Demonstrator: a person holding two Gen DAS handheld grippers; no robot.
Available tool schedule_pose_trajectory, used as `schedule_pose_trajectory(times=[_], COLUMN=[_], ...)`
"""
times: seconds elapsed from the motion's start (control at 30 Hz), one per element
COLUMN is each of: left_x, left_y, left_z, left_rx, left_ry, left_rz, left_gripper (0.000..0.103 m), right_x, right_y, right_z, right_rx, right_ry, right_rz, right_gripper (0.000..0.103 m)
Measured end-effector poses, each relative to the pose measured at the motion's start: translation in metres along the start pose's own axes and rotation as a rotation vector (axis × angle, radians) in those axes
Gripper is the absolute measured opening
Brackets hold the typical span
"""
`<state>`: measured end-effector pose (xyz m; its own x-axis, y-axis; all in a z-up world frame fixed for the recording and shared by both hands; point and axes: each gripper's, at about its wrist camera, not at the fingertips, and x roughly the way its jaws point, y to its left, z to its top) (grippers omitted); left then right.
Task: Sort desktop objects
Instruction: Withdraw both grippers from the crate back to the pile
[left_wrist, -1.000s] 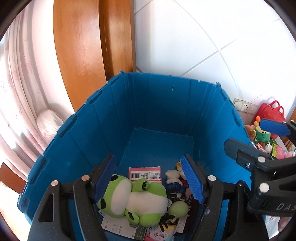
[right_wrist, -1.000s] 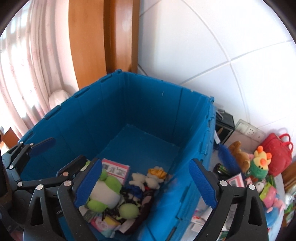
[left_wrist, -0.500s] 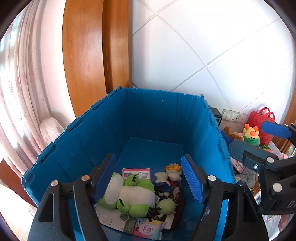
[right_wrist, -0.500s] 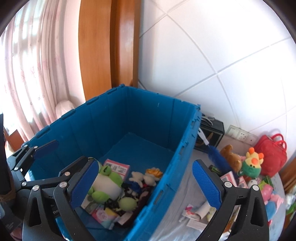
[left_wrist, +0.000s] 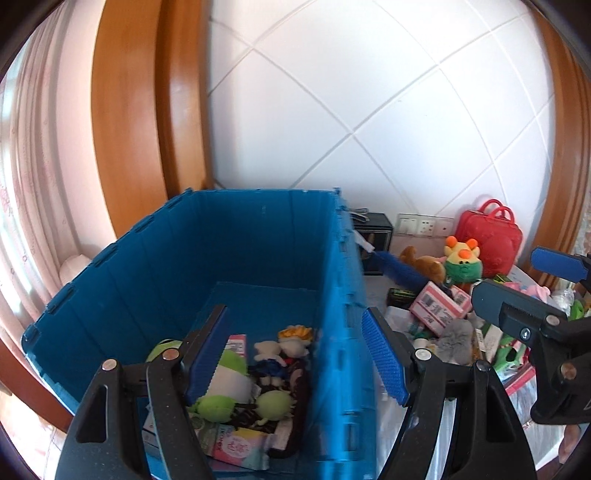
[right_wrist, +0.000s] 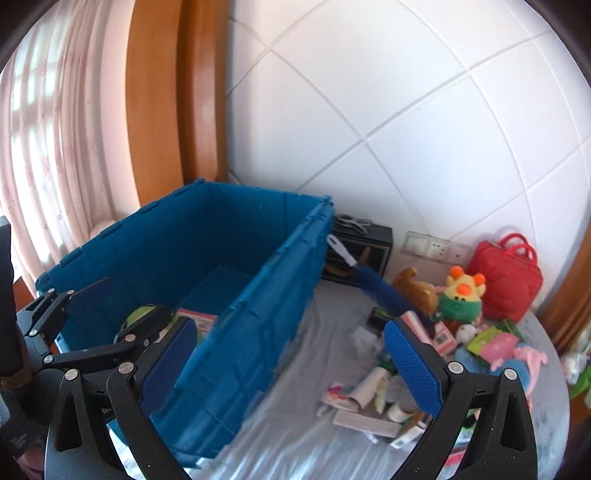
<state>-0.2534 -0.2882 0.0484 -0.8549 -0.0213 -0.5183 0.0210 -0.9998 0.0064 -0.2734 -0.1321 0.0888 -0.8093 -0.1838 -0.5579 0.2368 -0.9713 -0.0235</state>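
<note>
- With both tools empty, your right hand-held gripper (right_wrist: 291, 363) has its jaws spread wide and your left hand-held gripper (left_wrist: 295, 356) is parted too, nothing between either pair.
- Your left pair frames the inside of the blue bin (left_wrist: 162, 258), low centre of the left view, where the green frog plush (left_wrist: 229, 376) and small dolls already lie.
- Your right pair straddles the bin's near wall and the desk (right_wrist: 295, 435); it looks the nearer hand for the next pick.
- Unsorted things lie to the right of and beyond the right tool: a paper pile (right_wrist: 365, 398) just past its right finger, then the blue duster (right_wrist: 384, 291), its long axis slanting from upper left to lower right, the orange-eared toy (right_wrist: 461, 299) and the red bag (right_wrist: 506, 280) at the wall.
</note>
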Motion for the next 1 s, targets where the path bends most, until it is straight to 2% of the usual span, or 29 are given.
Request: schedule_pose_trajectory(times=[0.17, 0.5, 0.7, 1.0], left_x=[0.002, 0.018, 0.030, 0.070], left_y=[-0.045, -0.129, -0.175, -0.233], left_z=[-0.002, -0.016, -0.035, -0.078], left_rx=[0.049, 0.113, 0.155, 0.221], left_ry=[-0.001, 0.040, 0.072, 0.178], left_rz=[-0.048, -0.143, -0.195, -0.256], left_gripper=[0.073, 0.073, 0.073, 0.073], right_x=[-0.013, -0.025, -0.033, -0.039], right_y=[-0.045, -0.141, -0.193, -0.268], right_z=[-0.018, -0.067, -0.104, -0.172], right_rx=[0.049, 0.181, 0.238, 0.323], right_ry=[0.001, 0.061, 0.111, 0.221], right_rz=[-0.054, -0.145, -0.215, -0.324], right_gripper=[0.103, 0.103, 0.103, 0.103])
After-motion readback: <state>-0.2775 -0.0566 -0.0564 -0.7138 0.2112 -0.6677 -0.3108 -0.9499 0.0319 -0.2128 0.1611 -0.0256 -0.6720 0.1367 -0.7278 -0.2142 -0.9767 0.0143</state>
